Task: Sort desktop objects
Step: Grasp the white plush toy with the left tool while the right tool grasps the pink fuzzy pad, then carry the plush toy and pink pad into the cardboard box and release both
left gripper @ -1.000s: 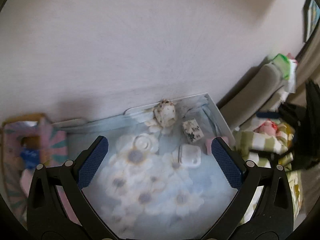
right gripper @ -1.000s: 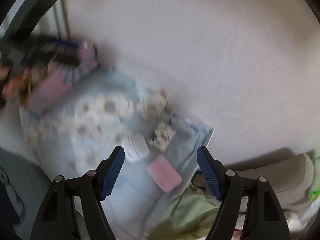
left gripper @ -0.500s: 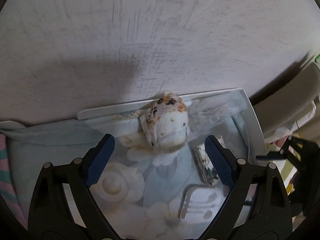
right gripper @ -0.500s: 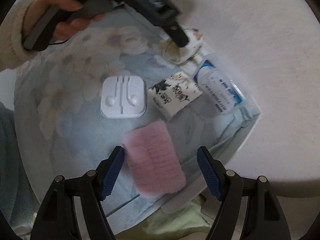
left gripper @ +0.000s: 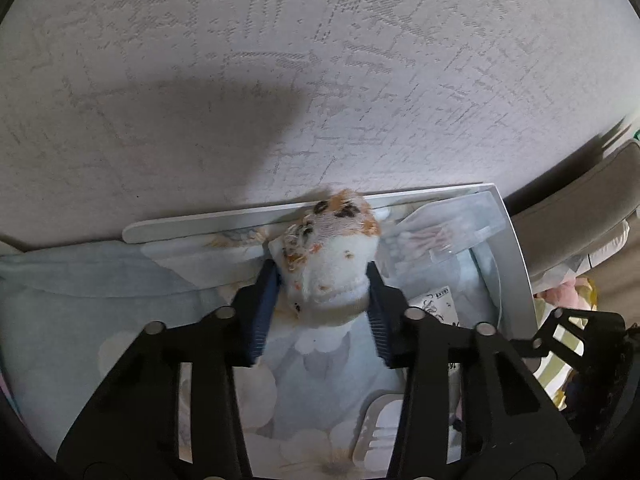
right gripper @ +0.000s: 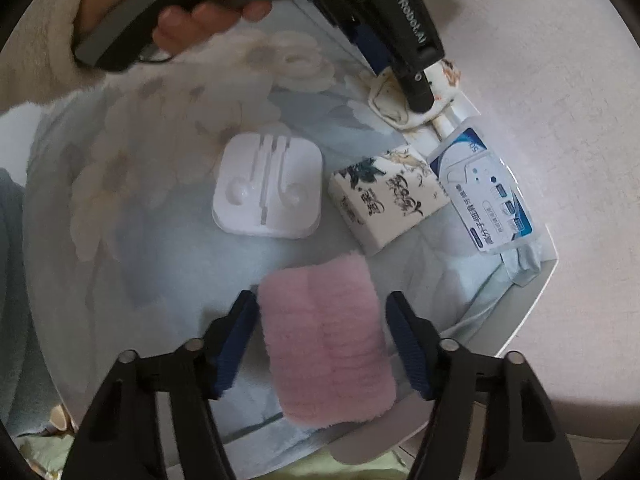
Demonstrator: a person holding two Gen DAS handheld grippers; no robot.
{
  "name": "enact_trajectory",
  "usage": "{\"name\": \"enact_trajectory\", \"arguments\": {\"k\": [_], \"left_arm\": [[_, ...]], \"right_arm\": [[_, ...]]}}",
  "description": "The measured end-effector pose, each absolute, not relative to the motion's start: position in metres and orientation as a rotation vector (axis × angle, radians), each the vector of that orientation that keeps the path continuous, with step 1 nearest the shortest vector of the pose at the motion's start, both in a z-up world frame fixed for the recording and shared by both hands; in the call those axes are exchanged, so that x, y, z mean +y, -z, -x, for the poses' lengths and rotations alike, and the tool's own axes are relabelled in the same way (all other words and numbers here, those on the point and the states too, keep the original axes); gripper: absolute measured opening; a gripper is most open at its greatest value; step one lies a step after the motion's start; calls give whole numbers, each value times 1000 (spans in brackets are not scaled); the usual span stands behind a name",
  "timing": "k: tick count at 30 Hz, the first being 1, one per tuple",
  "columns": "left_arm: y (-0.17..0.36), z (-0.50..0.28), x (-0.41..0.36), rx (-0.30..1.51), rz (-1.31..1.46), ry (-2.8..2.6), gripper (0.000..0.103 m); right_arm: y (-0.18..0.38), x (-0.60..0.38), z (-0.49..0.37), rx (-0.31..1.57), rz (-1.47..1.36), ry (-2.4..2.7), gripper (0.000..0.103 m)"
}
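On my left, my left gripper has just been closing, and its blue pads now press both sides of a rolled white sock with orange and dark spots; I took it low around its cuffed end so the soft bundle won't unroll when lifted. It sits at the far rim of the white tray, hard against the wall, so I judge the only free way out is up and back toward me. Just right of the sock lies a clear plastic box, close enough to catch if I swing sideways. In the middle of the flowered cloth a white earphone case and a printed tissue pack lie apart, with open cloth around the case. A blue-and-white packet rests near the tray's right corner. My right gripper has also been closing, straddling a pink fuzzy pad; the left pad meets its edge, the right shows a sliver of gap, so it isn't clamped yet. The tray's near rim runs just below it.
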State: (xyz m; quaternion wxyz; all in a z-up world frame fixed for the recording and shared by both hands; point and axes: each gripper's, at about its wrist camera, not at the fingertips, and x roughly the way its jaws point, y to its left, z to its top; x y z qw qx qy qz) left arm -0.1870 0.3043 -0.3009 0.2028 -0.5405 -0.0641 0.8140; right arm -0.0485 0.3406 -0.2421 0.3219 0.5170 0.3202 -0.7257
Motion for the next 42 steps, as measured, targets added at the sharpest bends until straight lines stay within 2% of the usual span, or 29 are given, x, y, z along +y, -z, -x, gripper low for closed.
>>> {"name": "enact_trajectory", "arguments": {"k": [1,3,11,19,29,42], "left_arm": [[300,186,305,-168,1506,-2273,34],[298,184,305,-151,1505,-2273,32],[273,171,293,-158,1480,-2259,32],[211,154,271,-131,1424,-2269,32],[136,117,201,-156,1347,-2304,32],[87,60,83,-235,1287,-2403,32]], "right_arm": [[241,341,49,838,-1361,1903,44],[239,340,47,854,-1361,1907,43],[201,342,41,731,-1363,1985,42],[157,323,36,677,-1350,2029,42],[117,283,45,643,-1376,2080,42],[65,174,74,778,-1272,2113,42]]}}
